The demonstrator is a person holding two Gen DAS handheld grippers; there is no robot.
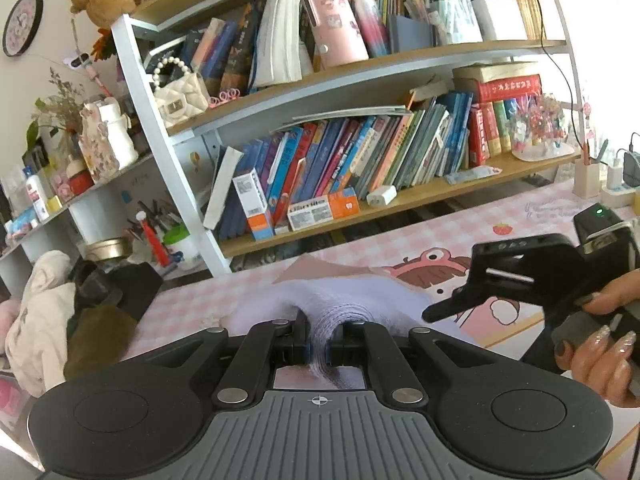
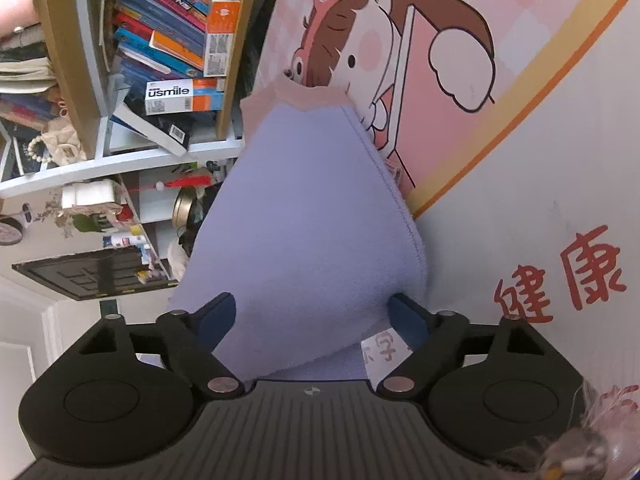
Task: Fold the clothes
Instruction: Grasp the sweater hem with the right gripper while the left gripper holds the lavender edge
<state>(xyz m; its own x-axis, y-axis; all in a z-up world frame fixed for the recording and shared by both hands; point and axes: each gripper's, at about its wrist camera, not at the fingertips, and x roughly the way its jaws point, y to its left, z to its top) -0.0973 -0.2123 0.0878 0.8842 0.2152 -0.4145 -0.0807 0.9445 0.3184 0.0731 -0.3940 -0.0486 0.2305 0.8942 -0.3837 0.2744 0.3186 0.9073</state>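
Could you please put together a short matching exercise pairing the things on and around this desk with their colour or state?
Things:
1. left gripper
2. right gripper
3. cloth
4. wall clock

Descriptions:
A. lavender, soft and bunched
B. jaws spread, cloth between them but not pinched
C. round, dark rim, hanging left of the bookshelf
D. clamped tight on a ridge of cloth

Pairs: 1-D, 2-B, 3-A, 4-C

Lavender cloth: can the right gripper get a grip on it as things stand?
Probably yes: the lavender cloth already lies between the right gripper's open jaws, nothing blocking, while the left gripper pinches another part.
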